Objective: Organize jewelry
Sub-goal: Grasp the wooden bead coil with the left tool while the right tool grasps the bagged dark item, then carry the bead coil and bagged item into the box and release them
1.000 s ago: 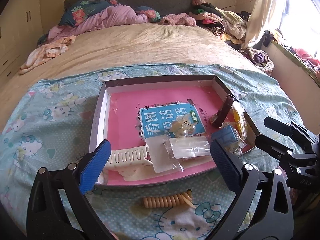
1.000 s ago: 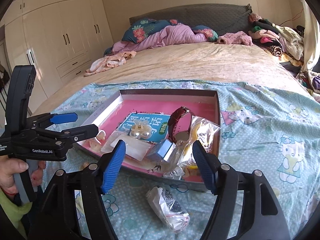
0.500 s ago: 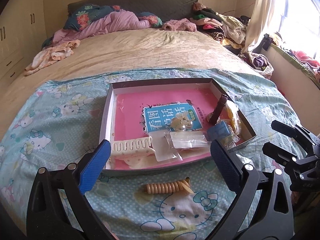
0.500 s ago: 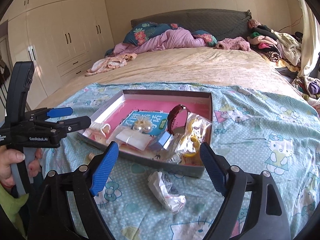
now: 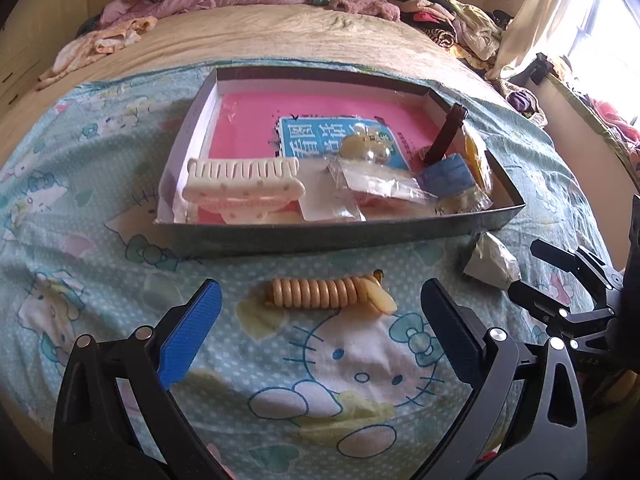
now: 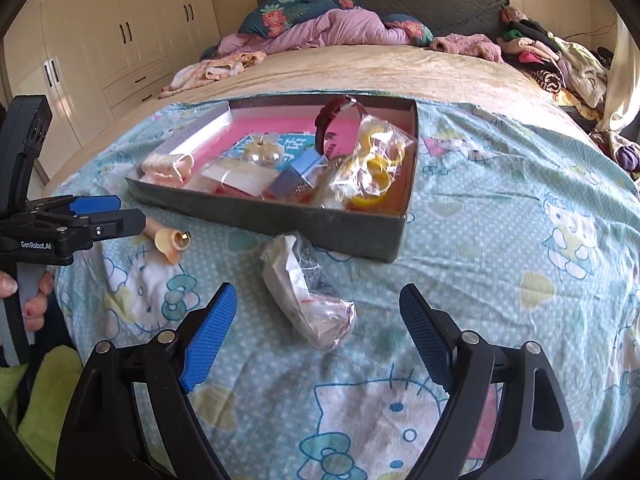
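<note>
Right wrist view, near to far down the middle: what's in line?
Right gripper, jaws open → plastic bag on the blanket → box → beige bedspread → purple bedding → headboard.

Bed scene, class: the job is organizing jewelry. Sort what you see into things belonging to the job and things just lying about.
Belongs to the job:
- shallow box
- coiled beige band
- small plastic bag
- hair claw
- watch
- left gripper and right gripper, both open

Just lying about:
- purple bedding
- pile of clothes
- wardrobe
</note>
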### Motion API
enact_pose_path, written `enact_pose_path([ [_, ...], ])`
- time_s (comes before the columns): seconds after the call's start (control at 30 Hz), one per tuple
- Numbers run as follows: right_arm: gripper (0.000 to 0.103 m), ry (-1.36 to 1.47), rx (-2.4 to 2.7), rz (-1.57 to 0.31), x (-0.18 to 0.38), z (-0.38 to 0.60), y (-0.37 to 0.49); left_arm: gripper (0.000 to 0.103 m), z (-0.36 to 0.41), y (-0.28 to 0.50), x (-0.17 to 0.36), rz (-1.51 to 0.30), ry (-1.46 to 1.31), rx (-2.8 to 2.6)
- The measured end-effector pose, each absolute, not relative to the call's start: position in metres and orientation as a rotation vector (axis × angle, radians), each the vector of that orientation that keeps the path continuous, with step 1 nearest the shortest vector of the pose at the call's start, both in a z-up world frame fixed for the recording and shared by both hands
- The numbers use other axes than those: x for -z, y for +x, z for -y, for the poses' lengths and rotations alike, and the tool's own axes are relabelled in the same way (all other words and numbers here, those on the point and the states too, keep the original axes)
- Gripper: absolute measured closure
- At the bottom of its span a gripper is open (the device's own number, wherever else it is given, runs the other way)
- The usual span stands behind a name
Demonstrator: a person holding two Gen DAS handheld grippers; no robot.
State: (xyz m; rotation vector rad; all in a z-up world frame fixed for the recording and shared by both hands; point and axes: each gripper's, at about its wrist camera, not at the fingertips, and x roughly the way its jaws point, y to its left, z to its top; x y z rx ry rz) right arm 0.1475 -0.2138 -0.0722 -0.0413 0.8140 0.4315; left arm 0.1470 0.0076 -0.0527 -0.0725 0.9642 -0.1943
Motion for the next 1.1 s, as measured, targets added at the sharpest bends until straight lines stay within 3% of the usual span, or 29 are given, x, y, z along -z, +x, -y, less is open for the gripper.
enact_pose_path([
  [0.33, 0.023, -0.107, -0.470, -0.841, 0.090, 0.198, 0.167, 0.010, -0.009, 0.160, 0.078, -1.040, -0.145, 0.173],
  [0.4, 0.036, -0.122, -0.481, -0.848, 0.094, 0.193, 0.172, 0.010, -0.010, 0.163, 0.079, -1.036, -0.151, 0.169],
  [0.53, 0.045, -0.174, -0.504, -0.833, 0.097, 0.182, 0.171, 0.010, -0.008, 0.169, 0.082, -1.032, -0.157, 0.151],
  [0.6, 0.061, -0.183, -0.525, -0.824, 0.097, 0.181, 0.169, 0.010, -0.006, 0.170, 0.083, -1.025, -0.143, 0.143],
  [0.7, 0.069, -0.173, -0.541, -0.825, 0.096, 0.182, 0.166, 0.010, -0.003, 0.167, 0.083, -1.008, -0.119, 0.143],
  [0.77, 0.071, -0.161, -0.555, -0.823, 0.093, 0.184, 0.163, 0.018, 0.000, 0.162, 0.081, -0.989, -0.094, 0.145],
  [0.8, 0.071, -0.147, -0.564, -0.826, 0.092, 0.185, 0.162, 0.033, 0.000, 0.160, 0.081, -0.979, -0.082, 0.140],
  [0.83, 0.071, -0.128, -0.576, -0.831, 0.091, 0.186, 0.161, 0.036, 0.001, 0.157, 0.079, -0.968, -0.072, 0.143],
  [1.1, 0.072, -0.101, -0.607, -0.782, 0.069, 0.188, 0.140, 0.037, -0.002, 0.138, 0.054, -0.900, -0.094, 0.233],
])
